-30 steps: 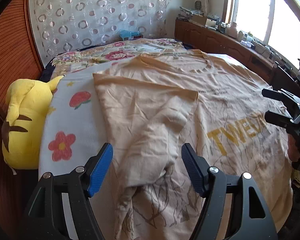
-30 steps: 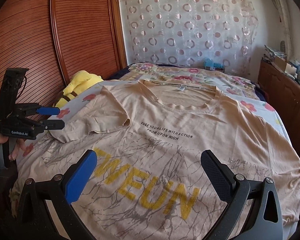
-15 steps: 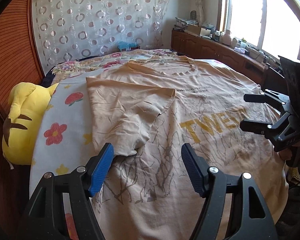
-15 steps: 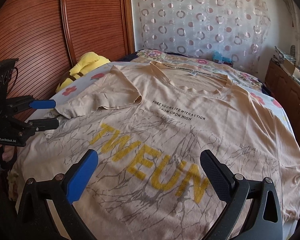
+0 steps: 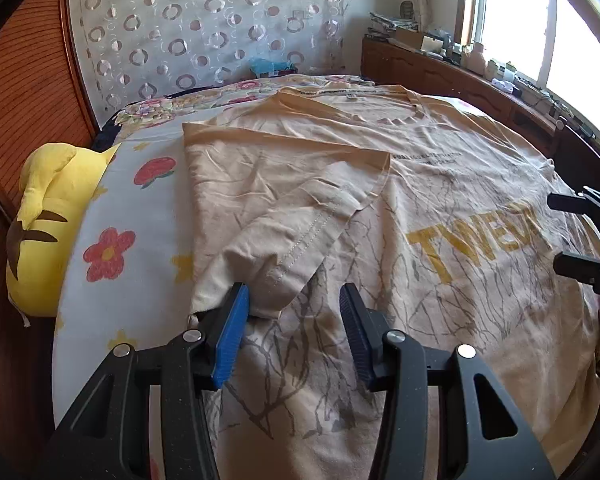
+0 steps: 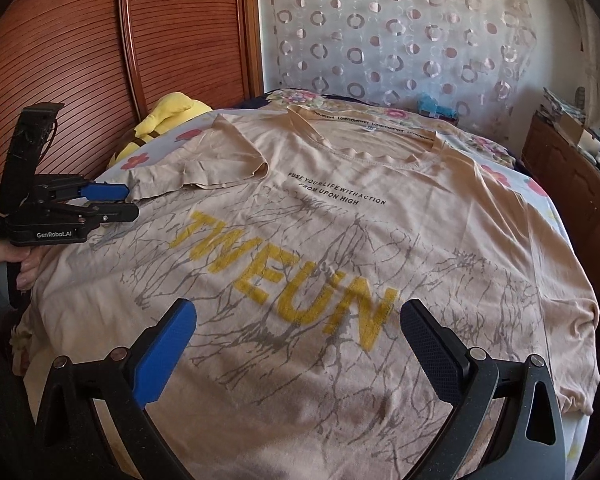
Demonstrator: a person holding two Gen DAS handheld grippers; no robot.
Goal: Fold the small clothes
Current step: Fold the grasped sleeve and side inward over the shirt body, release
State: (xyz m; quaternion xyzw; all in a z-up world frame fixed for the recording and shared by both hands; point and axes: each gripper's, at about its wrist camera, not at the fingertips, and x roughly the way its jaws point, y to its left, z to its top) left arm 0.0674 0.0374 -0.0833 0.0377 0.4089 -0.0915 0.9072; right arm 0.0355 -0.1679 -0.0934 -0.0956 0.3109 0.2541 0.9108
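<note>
A beige T-shirt (image 6: pixel 340 240) with yellow "TWEUN" lettering lies flat, front up, on the bed. Its sleeve (image 5: pixel 284 204) on the plush-toy side is folded inward onto the chest. My left gripper (image 5: pixel 292 320) is low at the sleeve's near corner and its jaws are closing. The cloth rests against the blue finger (image 5: pixel 230 328), while the dark finger stands clear of it. In the right wrist view, the left gripper (image 6: pixel 112 201) is at the shirt's left side, held by a hand. My right gripper (image 6: pixel 298 332) hovers wide open over the shirt's lower front with nothing between its fingers.
A yellow plush toy (image 5: pixel 44 224) lies at the bed's left edge against the wooden wardrobe (image 6: pixel 100 60). The floral sheet (image 5: pixel 128 240) shows beside the shirt. A wooden sideboard (image 5: pixel 480 88) with clutter runs under the window on the right. A patterned curtain hangs behind the bed.
The left gripper's jaws have narrowed and it has moved in onto the folded sleeve's near corner. The right gripper has shifted slightly over the shirt's front and stays wide open.
</note>
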